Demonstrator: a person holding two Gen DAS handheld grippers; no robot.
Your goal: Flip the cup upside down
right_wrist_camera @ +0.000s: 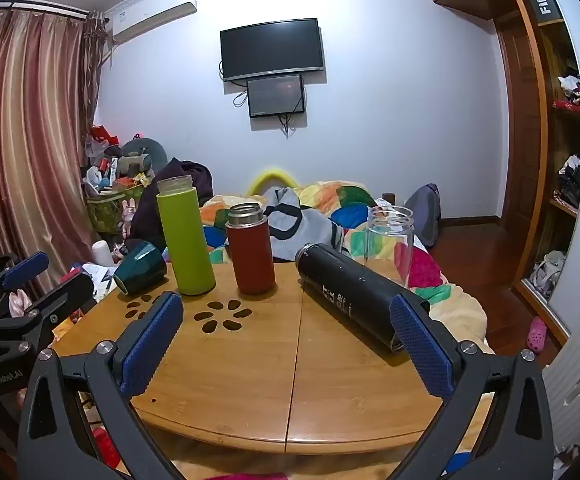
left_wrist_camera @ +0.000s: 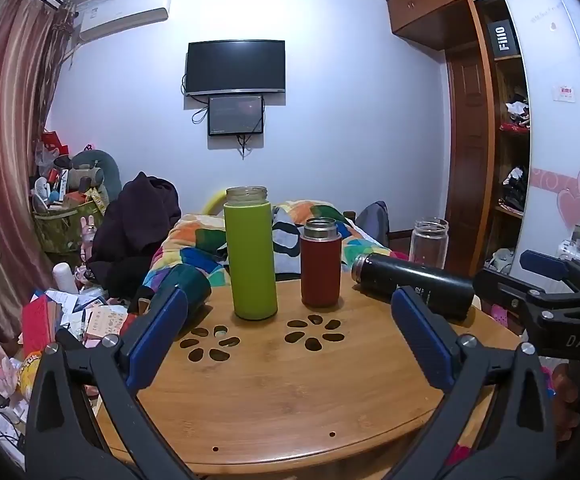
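A dark green cup (right_wrist_camera: 140,267) lies on its side at the table's far left edge, mouth toward me; in the left wrist view (left_wrist_camera: 188,286) my left finger partly hides it. A lime green bottle (left_wrist_camera: 251,254) (right_wrist_camera: 186,236) and a red flask (left_wrist_camera: 321,263) (right_wrist_camera: 250,249) stand upright, both open. A black flask (left_wrist_camera: 411,285) (right_wrist_camera: 349,294) lies on its side at the right. A clear glass jar (left_wrist_camera: 429,243) (right_wrist_camera: 389,240) stands behind it. My left gripper (left_wrist_camera: 290,340) and right gripper (right_wrist_camera: 286,346) are both open, empty, near the table's front.
The round wooden table (left_wrist_camera: 290,392) (right_wrist_camera: 250,368) has flower-shaped cut-outs (left_wrist_camera: 313,334). A bed with a colourful quilt (right_wrist_camera: 329,208) lies behind it. Clutter fills the floor at the left (left_wrist_camera: 70,312). A wardrobe (right_wrist_camera: 561,140) stands at the right.
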